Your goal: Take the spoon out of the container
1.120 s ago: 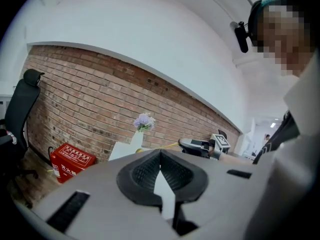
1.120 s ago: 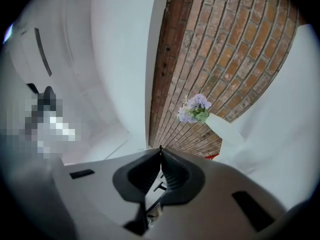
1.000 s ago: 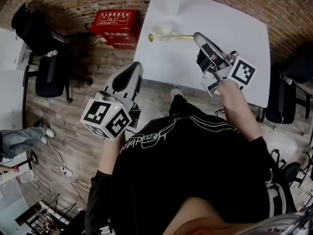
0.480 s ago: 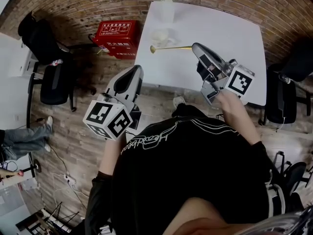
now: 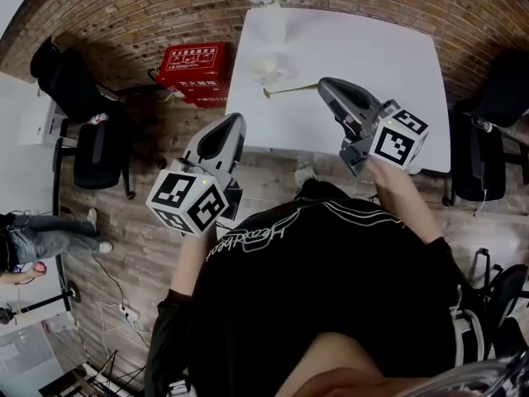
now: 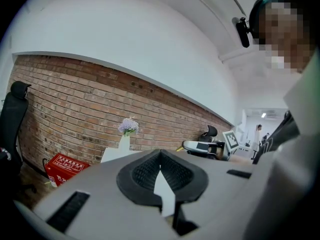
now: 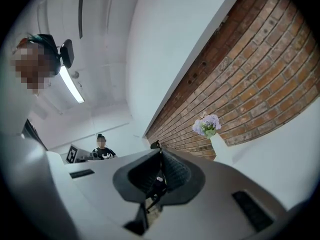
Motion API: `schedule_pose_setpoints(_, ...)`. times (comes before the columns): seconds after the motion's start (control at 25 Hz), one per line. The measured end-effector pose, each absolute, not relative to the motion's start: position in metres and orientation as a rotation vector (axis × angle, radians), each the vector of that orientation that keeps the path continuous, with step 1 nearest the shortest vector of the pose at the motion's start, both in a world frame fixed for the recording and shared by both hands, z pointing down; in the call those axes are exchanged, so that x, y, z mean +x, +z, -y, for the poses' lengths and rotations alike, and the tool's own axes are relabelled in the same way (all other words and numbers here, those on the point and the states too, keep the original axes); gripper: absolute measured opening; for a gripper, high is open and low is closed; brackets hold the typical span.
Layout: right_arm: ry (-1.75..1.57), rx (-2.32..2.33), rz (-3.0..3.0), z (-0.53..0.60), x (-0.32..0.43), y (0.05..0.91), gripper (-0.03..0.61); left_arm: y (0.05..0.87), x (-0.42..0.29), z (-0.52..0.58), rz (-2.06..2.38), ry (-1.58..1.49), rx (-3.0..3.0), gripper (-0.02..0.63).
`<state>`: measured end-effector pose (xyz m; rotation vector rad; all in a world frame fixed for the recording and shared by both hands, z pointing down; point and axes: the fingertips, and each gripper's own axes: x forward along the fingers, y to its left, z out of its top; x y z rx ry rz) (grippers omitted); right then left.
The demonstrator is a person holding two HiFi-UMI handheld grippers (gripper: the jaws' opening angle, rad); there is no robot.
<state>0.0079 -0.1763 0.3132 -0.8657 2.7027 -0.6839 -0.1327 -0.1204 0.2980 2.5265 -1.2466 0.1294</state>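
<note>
A gold spoon lies flat on the white table, its bowl end next to a small white container. My right gripper is shut and empty, held above the table's front part, and its tip overlaps the spoon's handle end in the head view. My left gripper is shut and empty too, over the floor just off the table's front left corner. Both gripper views point upward at wall and ceiling: the left gripper and the right gripper show their pads meeting. Neither shows the spoon.
A white vase of purple flowers stands at the table's far edge by the brick wall. A red box sits on the floor left of the table. Black chairs stand at the left, another chair at the right. A person is far left.
The head view has shifted, so the table sits lower in the picture. My right gripper has drifted toward the spoon's handle end. Both grippers stay shut.
</note>
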Motion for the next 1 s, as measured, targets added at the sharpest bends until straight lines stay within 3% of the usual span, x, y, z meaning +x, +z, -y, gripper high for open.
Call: schedule_pose_setpoints(1.0, -0.743, -0.928, -2.705, 0.181, 0.01, 0.335, -0.002, 0.319, -0.125, 0.128, 1.175, 0.148, 2.511, 0.005)
